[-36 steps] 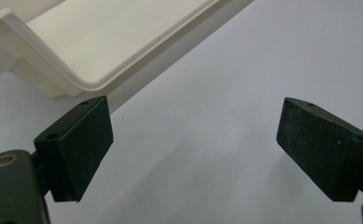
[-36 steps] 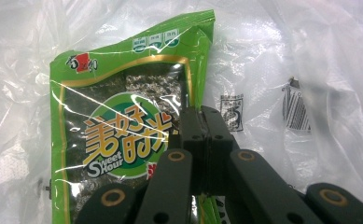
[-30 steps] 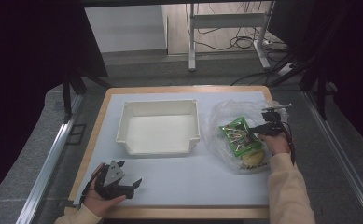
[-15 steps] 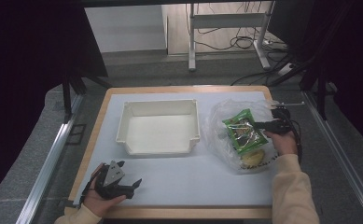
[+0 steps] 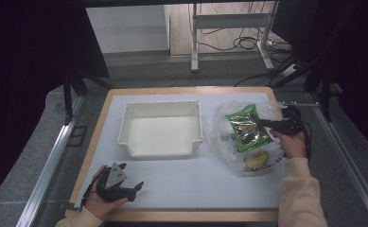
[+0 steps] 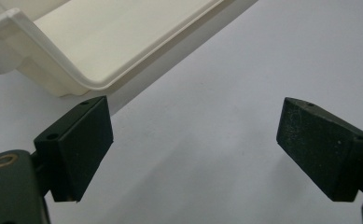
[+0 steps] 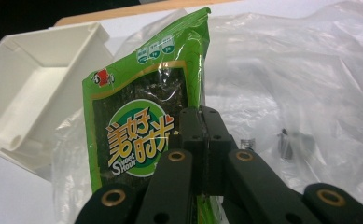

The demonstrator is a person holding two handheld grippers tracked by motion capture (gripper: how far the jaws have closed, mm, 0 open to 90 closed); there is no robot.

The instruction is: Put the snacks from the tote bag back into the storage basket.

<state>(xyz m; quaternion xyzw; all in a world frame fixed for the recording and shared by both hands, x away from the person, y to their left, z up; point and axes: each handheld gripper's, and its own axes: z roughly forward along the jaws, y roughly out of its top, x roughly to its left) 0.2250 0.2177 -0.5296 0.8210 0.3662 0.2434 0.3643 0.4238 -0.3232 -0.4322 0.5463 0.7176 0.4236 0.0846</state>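
Seaweed snack packet (image 7: 142, 121), green, is clamped at its edge between the jaws of my right hand-held gripper (image 7: 202, 133), lifted over the clear plastic bag (image 5: 248, 142) just right of the white tray (image 5: 160, 128). A yellowish item (image 5: 256, 161) inside the bag is hard to identify. My left hand-held gripper (image 5: 135, 188) rests on the bench (image 5: 196, 182) below the tray, jaws apart and empty.

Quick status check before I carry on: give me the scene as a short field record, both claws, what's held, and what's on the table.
left claw: open, holding nothing, low over the white mat near the table's front edge
right claw: shut on the edge of the green snack packet
green snack packet: lifted above the clear plastic bag
clear plastic bag: right of the bin, a yellowish item inside
white bin: empty, mid-table
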